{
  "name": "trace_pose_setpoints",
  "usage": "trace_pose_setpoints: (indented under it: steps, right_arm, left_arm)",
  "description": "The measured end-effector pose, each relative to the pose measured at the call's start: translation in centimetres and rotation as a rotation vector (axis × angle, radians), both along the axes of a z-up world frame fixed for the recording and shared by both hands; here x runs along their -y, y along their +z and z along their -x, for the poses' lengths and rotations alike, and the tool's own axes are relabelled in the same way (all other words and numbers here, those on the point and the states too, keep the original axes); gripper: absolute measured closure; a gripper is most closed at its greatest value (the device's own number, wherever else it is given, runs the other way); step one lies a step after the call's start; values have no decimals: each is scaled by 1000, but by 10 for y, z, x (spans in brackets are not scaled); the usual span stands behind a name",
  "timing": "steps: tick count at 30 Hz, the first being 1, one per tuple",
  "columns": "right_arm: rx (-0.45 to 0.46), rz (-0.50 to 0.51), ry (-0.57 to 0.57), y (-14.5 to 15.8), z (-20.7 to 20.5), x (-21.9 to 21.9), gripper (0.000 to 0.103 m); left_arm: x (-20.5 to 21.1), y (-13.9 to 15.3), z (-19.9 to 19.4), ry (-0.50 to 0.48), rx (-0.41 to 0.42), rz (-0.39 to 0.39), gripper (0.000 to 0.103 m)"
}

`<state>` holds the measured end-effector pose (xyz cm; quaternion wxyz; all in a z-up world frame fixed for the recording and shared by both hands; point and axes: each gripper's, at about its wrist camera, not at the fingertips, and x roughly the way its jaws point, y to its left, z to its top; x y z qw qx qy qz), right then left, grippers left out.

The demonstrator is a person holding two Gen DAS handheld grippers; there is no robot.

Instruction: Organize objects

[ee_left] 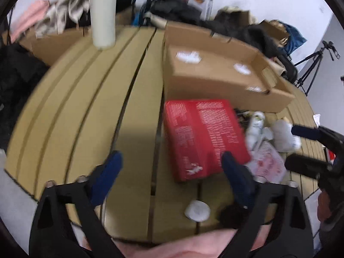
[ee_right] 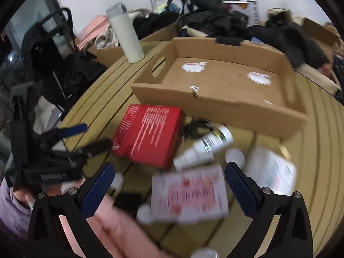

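- The red box [ee_right: 148, 134] lies flat on the slatted worktop [ee_right: 318, 150] at the centre of the right wrist view, just in front of the cardboard tray [ee_right: 217, 105]. White print covers its top face, but it is too blurred to read.
- In the left wrist view the red box [ee_left: 202, 137] sits right of centre, with the tray [ee_left: 217, 79] behind it in the upper right.
- The tray is open-topped and shows white sticker patches on its floor; no writing on them can be made out.
- Right of the red box, a white bottle [ee_right: 204, 148] lies on its side, with a dark and green label band that is unreadable.
- A white packet with pink print [ee_right: 189, 193] lies flat in the lower centre of the right wrist view, between the claw fingers; its text is smeared.
- Another white packet [ee_right: 273, 169] lies at the lower right, near the tray's front wall.
- A tall cream flask [ee_right: 126, 34] stands upright at the upper left, well apart from the box.
- The left claw [ee_left: 172, 172] is spread wide and holds nothing; its right fingertip overlaps the red box's near edge in the picture, though contact cannot be told.
- The right claw [ee_right: 169, 185] is likewise spread apart and empty, above the pink-printed packet.
- Dark clothing [ee_right: 215, 19] is heaped along the top of the frame behind the tray.
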<state>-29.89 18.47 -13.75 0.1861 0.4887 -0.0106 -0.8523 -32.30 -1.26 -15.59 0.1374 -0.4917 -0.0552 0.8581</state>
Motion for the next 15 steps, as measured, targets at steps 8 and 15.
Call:
trace_pose_setpoints:
  steps: [8, 15]
  right_arm:
    - [123, 100, -12, -56, 52, 19, 54]
    - [137, 133, -33, -36, 44, 20, 57]
  left_arm:
    - [-2, -29, 20, -55, 84, -203, 41]
    - [-17, 6, -1, -52, 19, -185, 57]
